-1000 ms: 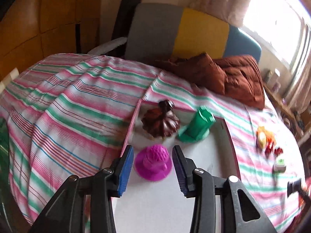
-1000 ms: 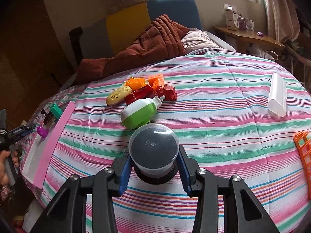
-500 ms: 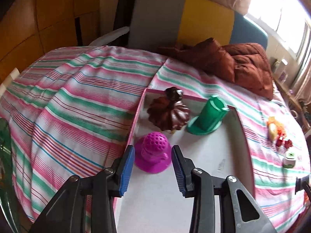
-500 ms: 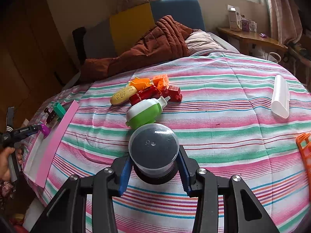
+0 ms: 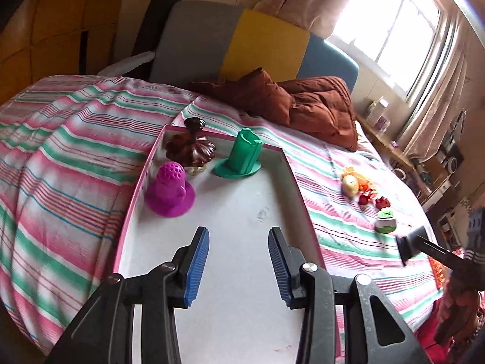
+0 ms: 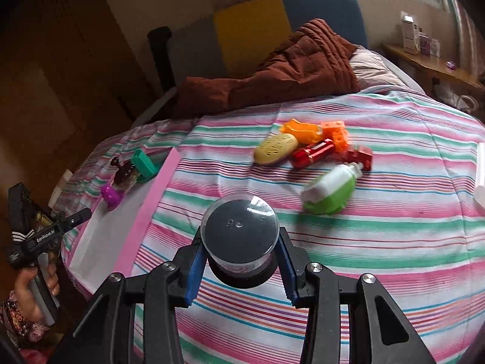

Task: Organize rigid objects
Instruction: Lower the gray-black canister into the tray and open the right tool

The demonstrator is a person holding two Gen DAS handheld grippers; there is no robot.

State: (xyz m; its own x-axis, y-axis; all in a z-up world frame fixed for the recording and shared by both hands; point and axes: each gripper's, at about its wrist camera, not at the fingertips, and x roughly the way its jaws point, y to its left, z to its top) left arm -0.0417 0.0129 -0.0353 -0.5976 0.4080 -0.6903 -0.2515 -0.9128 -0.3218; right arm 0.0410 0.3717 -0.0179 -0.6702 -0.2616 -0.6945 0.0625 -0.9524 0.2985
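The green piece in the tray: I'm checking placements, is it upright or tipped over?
Upright. The green piece stands on its wide flat base on the tray, body pointing up.

Clear-lidded black jar (image 6: 241, 236) upright; magenta (image 5: 170, 189), brown (image 5: 191, 148), green pieces (image 5: 242, 157) stand in tray (image 5: 242, 227).

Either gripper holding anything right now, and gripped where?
The right gripper holds a small clear-lidded round black container, clamped across its sides. The left gripper holds nothing, jaws open.
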